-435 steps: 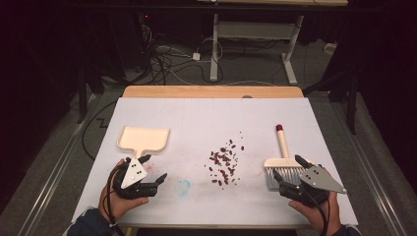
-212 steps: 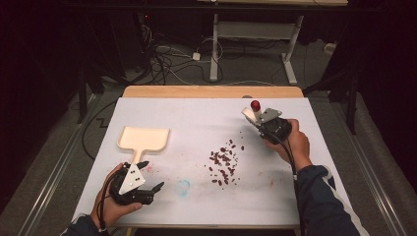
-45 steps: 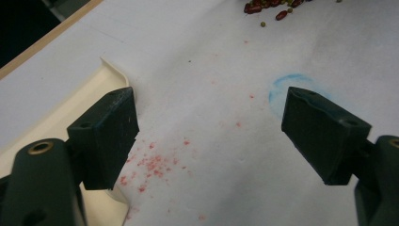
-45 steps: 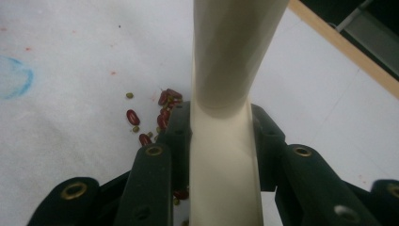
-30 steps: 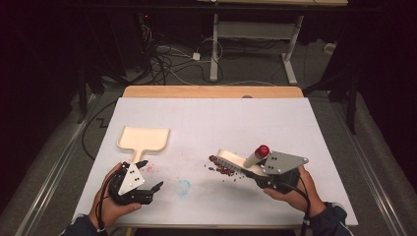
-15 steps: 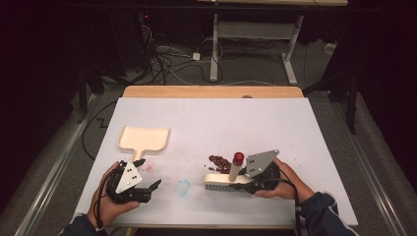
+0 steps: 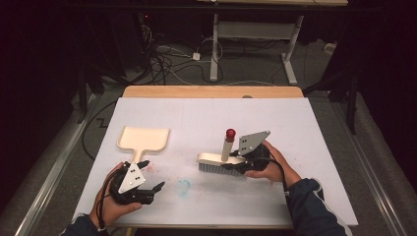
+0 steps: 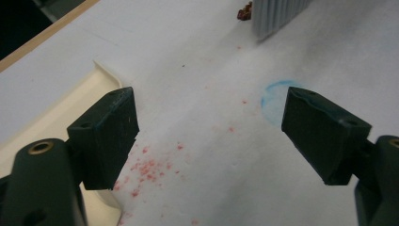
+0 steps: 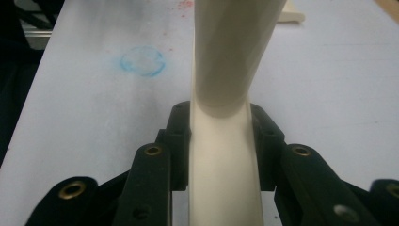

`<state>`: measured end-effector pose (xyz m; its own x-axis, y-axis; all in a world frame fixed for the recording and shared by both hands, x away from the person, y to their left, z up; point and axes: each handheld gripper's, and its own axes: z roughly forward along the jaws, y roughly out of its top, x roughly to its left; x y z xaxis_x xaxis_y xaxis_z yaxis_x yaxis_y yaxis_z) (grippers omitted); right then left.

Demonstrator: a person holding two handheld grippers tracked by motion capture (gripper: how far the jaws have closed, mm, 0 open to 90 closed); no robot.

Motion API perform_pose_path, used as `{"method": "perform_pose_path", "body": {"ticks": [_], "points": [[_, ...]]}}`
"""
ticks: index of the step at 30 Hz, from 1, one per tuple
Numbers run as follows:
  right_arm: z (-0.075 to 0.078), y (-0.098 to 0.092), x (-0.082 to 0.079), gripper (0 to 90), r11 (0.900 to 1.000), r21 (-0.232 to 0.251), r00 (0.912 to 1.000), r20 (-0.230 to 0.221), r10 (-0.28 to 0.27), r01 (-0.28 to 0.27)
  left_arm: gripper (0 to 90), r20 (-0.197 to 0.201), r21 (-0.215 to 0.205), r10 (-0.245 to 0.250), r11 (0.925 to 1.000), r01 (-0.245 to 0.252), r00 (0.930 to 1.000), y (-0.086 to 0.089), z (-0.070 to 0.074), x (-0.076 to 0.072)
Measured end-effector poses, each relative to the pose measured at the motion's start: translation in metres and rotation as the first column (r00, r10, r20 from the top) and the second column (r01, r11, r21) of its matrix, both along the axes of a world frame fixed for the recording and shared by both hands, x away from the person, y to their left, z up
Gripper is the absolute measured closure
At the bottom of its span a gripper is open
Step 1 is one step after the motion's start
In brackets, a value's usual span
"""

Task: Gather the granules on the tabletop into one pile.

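A cream hand brush [image 7: 219, 160] with a red-tipped handle [image 7: 230, 132] stands bristles-down on the white table sheet [image 7: 206, 118], near the middle. My right gripper [image 7: 244, 161] is shut on the brush's back from the right; in the right gripper view its jaws clamp the cream body [image 9: 223, 155]. A cream dustpan [image 7: 143, 139] lies flat at the left. My left gripper [image 7: 152, 176] rests near the front left, open and holding nothing, just in front of the dustpan's handle. In the left gripper view, dark red crumbs [image 8: 244, 10] lie beside the grey bristles [image 8: 277, 14].
A blue chalk-like ring [image 7: 183, 187] marks the sheet between the two grippers. Faint red specks [image 8: 146, 167] lie by the dustpan's edge [image 8: 106, 70]. A wooden strip [image 7: 211, 92] borders the table's far edge, with cables on the floor beyond.
My right gripper has dragged the brush leftward over the spot where the red crumbs lay, and the handle now stands more upright. The left gripper has stayed put.
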<state>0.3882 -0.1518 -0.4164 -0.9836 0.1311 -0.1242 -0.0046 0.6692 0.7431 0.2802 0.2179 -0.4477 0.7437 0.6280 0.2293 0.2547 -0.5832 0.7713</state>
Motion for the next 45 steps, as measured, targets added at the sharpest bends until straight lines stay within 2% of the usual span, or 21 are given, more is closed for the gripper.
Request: {"method": "perform_pose_path", "body": {"ticks": [4, 6, 7, 8, 9, 12, 13, 14, 17, 20, 21, 22, 24, 27, 31, 32, 34, 36, 38, 42, 45], "points": [[0.014, -0.007, -0.005, 67.4, 0.998, 0.045, 0.9986, 0.026, -0.046, 0.045, 18.4, 0.001, 0.012, 0.01, 0.9999, -0.01, 0.9999, 0.002, -0.001, 0.0], [0.028, -0.015, -0.008, 67.3, 0.989, 0.075, 0.9897, 0.057, -0.132, 0.127, 18.4, 0.001, 0.013, 0.016, 0.9998, -0.016, 0.9999, 0.003, -0.001, 0.0], [0.028, -0.015, -0.008, 67.3, 0.989, 0.075, 0.9897, 0.057, -0.132, 0.127, 18.4, 0.003, 0.012, 0.02, 0.9997, -0.02, 0.9998, 0.003, -0.001, 0.0], [0.035, -0.019, -0.009, 67.3, 0.969, 0.082, 0.9678, 0.073, -0.241, 0.235, 18.4, 0.007, 0.013, 0.021, 0.9997, -0.021, 0.9998, 0.004, 0.0, 0.0], [0.035, -0.019, -0.009, 67.3, 0.969, 0.082, 0.9678, 0.073, -0.241, 0.235, 18.4, 0.01, 0.014, 0.023, 0.9996, -0.023, 0.9997, 0.004, 0.0, 0.0], [0.037, -0.025, -0.011, 67.3, 0.919, 0.106, 0.9193, 0.07, -0.387, 0.379, 18.4, 0.014, 0.02, 0.028, 0.9994, -0.028, 0.9995, 0.003, 0.0, -0.001], [0.033, -0.028, -0.012, 67.3, 0.892, 0.096, 0.8921, 0.06, -0.448, 0.441, 18.4, 0.013, 0.023, 0.028, 0.9993, -0.028, 0.9995, 0.003, 0.0, -0.001], [0.033, -0.028, -0.012, 67.3, 0.892, 0.096, 0.8921, 0.06, -0.448, 0.441, 18.4, 0.014, 0.029, 0.029, 0.9992, -0.029, 0.9995, 0.003, 0.0, 0.0], [0.024, -0.025, -0.013, 67.3, 0.843, 0.033, 0.8342, 0.129, -0.536, 0.537, 18.4, 0.012, 0.035, 0.03, 0.9989, -0.031, 0.9995, 0.002, -0.001, 0.0], [0.01, -0.022, -0.012, 67.3, 0.774, -0.008, 0.7645, 0.165, -0.623, 0.633, 18.4, 0.015, 0.038, 0.029, 0.9988, -0.03, 0.9995, 0.002, -0.001, -0.001], [0.005, -0.02, -0.012, 67.4, 0.754, -0.028, 0.7468, 0.169, -0.643, 0.656, 18.4, 0.014, 0.039, 0.03, 0.9988, -0.031, 0.9994, 0.001, -0.001, -0.001], [0.0, -0.018, -0.011, 67.3, 0.744, -0.057, 0.7397, 0.18, -0.648, 0.666, 18.4, 0.014, 0.038, 0.029, 0.9988, -0.03, 0.9995, 0.001, -0.001, -0.001], [-0.005, -0.014, -0.013, 67.4, 0.727, -0.047, 0.7227, 0.169, -0.67, 0.685, 18.4, 0.014, 0.04, 0.03, 0.9987, -0.031, 0.9995, 0.001, -0.001, -0.001], [-0.007, 0.0, -0.017, 67.4, 0.712, -0.047, 0.7072, 0.177, -0.684, 0.701, 18.4, 0.014, 0.039, 0.03, 0.9988, -0.031, 0.9995, 0.001, -0.001, 0.0], [-0.013, 0.023, -0.023, 67.3, 0.708, -0.047, 0.7009, 0.202, -0.684, 0.705, 18.4, 0.014, 0.037, 0.028, 0.9989, -0.028, 0.9995, 0.0, -0.001, 0.0], [-0.013, 0.027, -0.023, 67.3, 0.718, -0.041, 0.7106, 0.194, -0.676, 0.695, 18.5, 0.013, 0.036, 0.027, 0.999, -0.028, 0.9995, 0.0, -0.001, 0.0], [-0.012, 0.034, -0.024, 67.4, 0.725, -0.035, 0.7182, 0.181, -0.672, 0.687, 18.4, 0.013, 0.034, 0.027, 0.999, -0.028, 0.9995, 0.001, -0.001, 0.0], [-0.01, 0.038, -0.024, 67.4, 0.737, -0.014, 0.7318, 0.135, -0.668, 0.676, 18.4, 0.012, 0.032, 0.027, 0.9991, -0.027, 0.9996, 0.001, -0.001, 0.0], [-0.009, 0.042, -0.024, 67.4, 0.744, -0.013, 0.7388, 0.134, -0.66, 0.668, 18.4, 0.012, 0.034, 0.026, 0.9991, -0.027, 0.9996, 0.001, -0.001, 0.0], [-0.006, 0.043, -0.023, 67.4, 0.738, 0.011, 0.7294, 0.147, -0.668, 0.674, 18.4, 0.013, 0.029, 0.028, 0.9992, -0.029, 0.9995, 0.002, 0.0, -0.001], [0.004, 0.039, -0.027, 67.4, 0.736, 0.058, 0.7263, 0.123, -0.676, 0.675, 18.5, 0.013, 0.032, 0.03, 0.999, -0.031, 0.9995, 0.002, 0.0, 0.0]]}}
